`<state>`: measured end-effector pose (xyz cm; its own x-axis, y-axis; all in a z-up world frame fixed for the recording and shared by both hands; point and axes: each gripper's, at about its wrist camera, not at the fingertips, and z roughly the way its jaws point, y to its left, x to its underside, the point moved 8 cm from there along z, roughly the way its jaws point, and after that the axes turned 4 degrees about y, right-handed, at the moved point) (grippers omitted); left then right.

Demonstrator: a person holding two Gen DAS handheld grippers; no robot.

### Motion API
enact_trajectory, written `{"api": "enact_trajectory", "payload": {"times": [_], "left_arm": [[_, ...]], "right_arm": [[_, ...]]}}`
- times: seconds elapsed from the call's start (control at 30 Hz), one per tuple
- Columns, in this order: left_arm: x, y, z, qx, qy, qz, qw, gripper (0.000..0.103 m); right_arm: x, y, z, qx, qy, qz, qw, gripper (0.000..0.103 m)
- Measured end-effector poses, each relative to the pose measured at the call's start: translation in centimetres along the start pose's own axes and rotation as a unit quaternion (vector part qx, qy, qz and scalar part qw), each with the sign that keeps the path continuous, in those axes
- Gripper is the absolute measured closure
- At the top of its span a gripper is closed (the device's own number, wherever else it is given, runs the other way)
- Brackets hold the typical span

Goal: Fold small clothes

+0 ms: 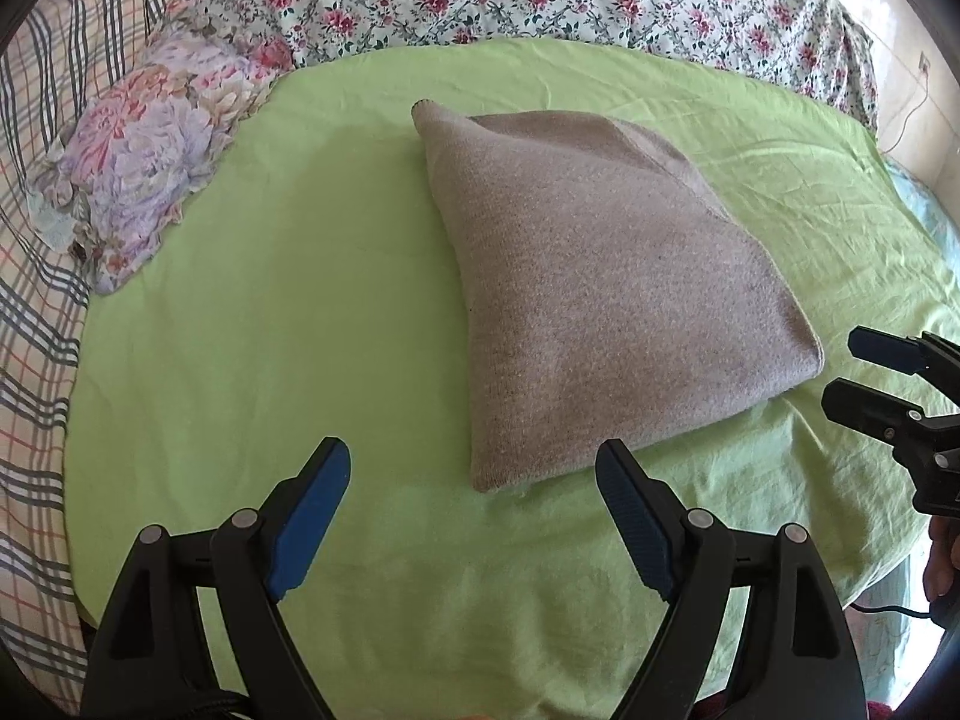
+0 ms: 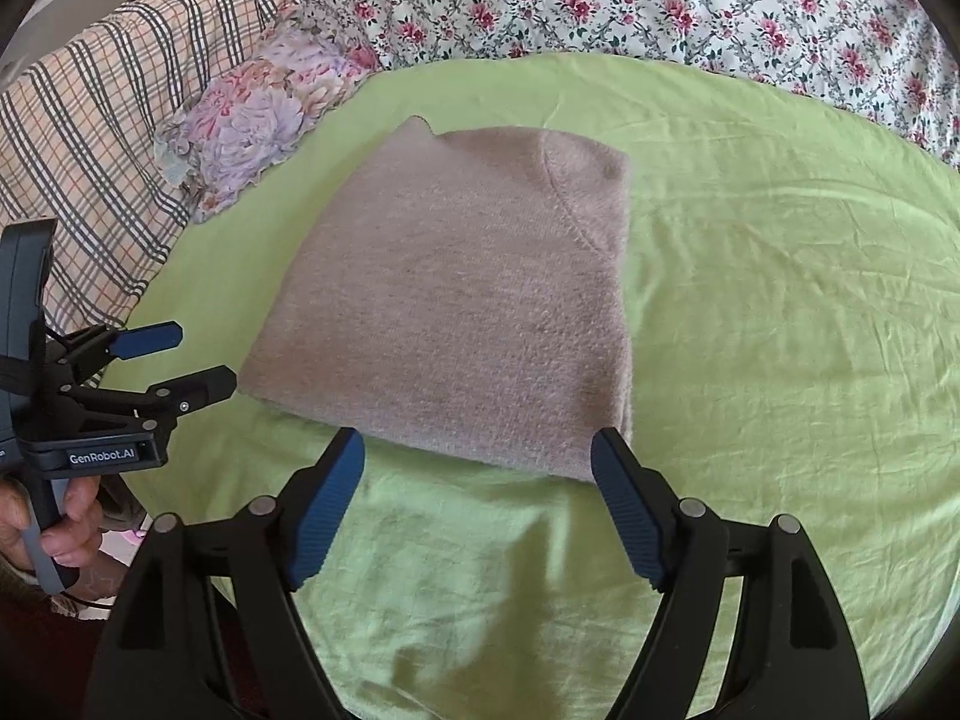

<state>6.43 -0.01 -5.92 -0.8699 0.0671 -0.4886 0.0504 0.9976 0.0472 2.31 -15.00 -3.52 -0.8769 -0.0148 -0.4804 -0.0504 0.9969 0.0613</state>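
Knitted and soft, the taupe garment point(image 2: 456, 294) is seen folded on the green sheet point(image 2: 750, 300); it is judged light and limp, best pinched at a folded edge. Left gripper point(image 1: 474, 468) and right gripper point(image 2: 477, 456) are held wide open, empty.

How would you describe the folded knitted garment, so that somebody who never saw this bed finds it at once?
Start from the light green sheet spread over the bed. Near its middle lies the folded garment, a flat, plain greyish-pink knit. The floral pillow at the sheet's edge and the bedding around it are patterned; this piece alone is plain and woolly.
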Motion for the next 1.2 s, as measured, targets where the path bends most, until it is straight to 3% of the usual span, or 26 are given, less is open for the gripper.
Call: {"api": "enact_trajectory", "payload": {"times": [0.17,1.2], "left_arm": [[0.2,-0.4,-0.4,-0.007,-0.003,0.008,0.9999,0.018],[-3.3,-0.4,0.1,-0.006,-0.049,0.008,0.9988,0.018]], "right_arm": [[0.2,0.1,-0.3,-0.004,-0.003,0.001,1.0,0.016],[-2.9,-0.1,3.3,-0.012,0.01,-0.017,1.0,0.014]]}}
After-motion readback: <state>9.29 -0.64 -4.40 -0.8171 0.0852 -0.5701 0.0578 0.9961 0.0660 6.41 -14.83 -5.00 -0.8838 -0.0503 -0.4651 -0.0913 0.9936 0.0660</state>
